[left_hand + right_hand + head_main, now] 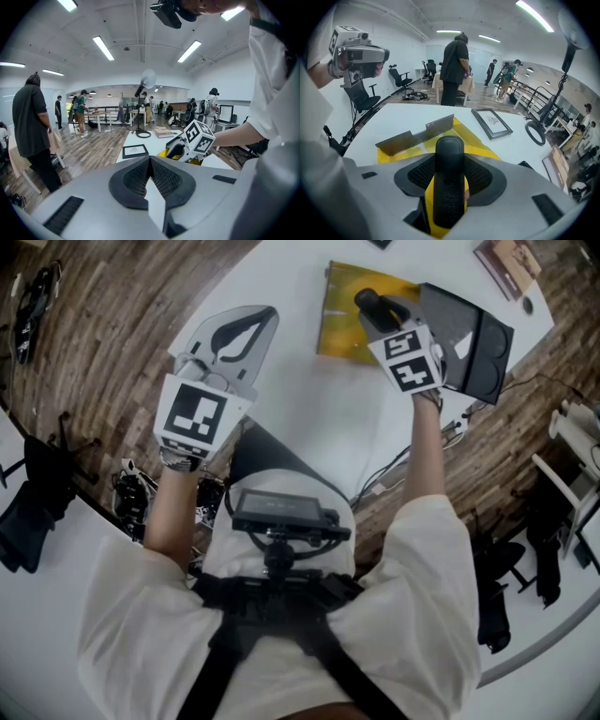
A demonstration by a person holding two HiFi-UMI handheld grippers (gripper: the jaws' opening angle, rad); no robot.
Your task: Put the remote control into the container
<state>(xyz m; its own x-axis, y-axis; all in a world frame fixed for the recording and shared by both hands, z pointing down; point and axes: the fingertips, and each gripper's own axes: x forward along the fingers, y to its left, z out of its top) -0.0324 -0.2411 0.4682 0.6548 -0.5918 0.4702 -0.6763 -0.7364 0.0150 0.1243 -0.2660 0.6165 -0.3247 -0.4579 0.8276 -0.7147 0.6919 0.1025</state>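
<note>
Clamped mid-body in the right gripper [449,185], the remote [449,154] hangs over the yellow container [339,334] at the head view's upper centre, probably light, stiff and slick, so a mid-length hold suits; the left gripper [150,165] is closed, empty.

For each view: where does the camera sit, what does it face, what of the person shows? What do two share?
Head view: on the head, looking down at the table; arms, torso.
Left gripper view: on left gripper, facing the room; right forearm.
Right gripper view: on right gripper, facing the remote control; left forearm.
Shared: yellow container, head and right gripper views.
</note>
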